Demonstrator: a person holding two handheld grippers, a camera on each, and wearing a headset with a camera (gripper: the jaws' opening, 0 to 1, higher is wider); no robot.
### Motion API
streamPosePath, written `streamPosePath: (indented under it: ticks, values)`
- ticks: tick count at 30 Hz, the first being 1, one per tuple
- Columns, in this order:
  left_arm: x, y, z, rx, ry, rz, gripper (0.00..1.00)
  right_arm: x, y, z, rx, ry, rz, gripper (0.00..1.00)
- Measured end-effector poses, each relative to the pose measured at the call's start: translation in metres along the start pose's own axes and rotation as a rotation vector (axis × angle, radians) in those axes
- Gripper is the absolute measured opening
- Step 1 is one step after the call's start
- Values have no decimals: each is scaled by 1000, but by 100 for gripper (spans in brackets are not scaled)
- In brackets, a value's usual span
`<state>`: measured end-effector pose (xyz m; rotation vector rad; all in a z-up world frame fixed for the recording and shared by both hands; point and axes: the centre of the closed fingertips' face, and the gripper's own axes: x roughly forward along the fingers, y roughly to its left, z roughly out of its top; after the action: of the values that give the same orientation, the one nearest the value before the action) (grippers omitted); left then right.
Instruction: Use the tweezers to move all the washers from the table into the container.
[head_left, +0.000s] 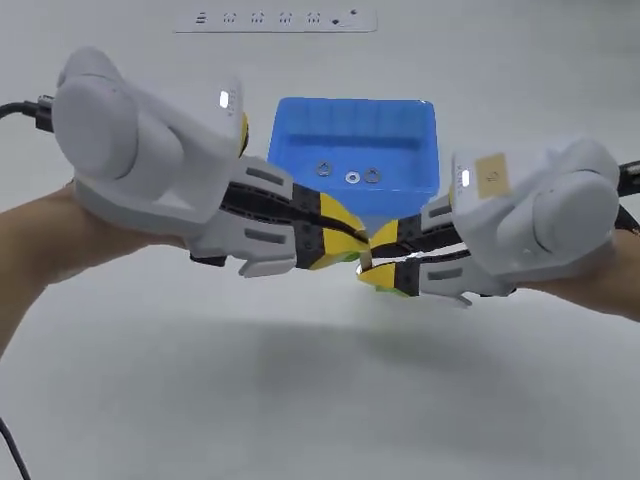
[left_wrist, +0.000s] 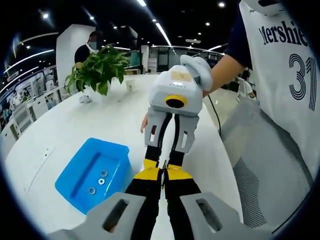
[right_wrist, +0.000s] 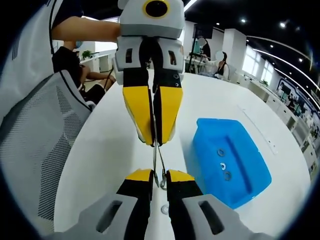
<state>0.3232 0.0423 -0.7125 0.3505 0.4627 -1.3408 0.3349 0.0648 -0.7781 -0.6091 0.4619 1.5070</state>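
Tip to tip over our bench
Our left gripper (left_wrist: 161, 176) meets the right gripper (left_wrist: 161, 164); beside them, three washers (left_wrist: 101, 181) lie in the blue container (left_wrist: 114, 159).

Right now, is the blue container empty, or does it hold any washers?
Not empty: three washers lie on the floor of the blue container.

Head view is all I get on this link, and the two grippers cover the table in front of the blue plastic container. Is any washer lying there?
Observer: Yes. The right gripper view shows one small metal ring washer lying on the white table, seen between the right gripper's own jaws.
Operator: And the tweezers?
Observer: The thin metal tweezers are clamped between the left gripper's yellow jaws; their tips reach in between the right gripper's jaws.
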Motion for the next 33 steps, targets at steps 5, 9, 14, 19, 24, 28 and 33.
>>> streamPosePath:
  ticks: [5, 9, 14, 19, 24, 28, 33]
  values:
    - [0, 5, -1, -8, -4, 6, 6, 0, -2, 0, 13, -10, 0, 12]
    - [1, 6, 0, -14, -5, 6, 6, 1, -2, 0, 19, -10, 2, 12]
    - [2, 7, 0, -15, -4, 4, 6, 1, -1, 0, 22, -11, 0, 11]
    - [4, 8, 1, -10, -3, 2, 5, 0, 0, 0, 27, -6, 2, 11]
    - [4, 8, 1, -5, 2, -6, 5, 0, 0, -1, 33, -2, 3, 10]
    - [3, 8, 0, -7, 5, -4, 6, 0, 0, -1, 23, 3, 6, 10]
    - [2, 7, -2, 0, 16, -3, 6, 0, 1, -1, 9, 9, 3, 10]
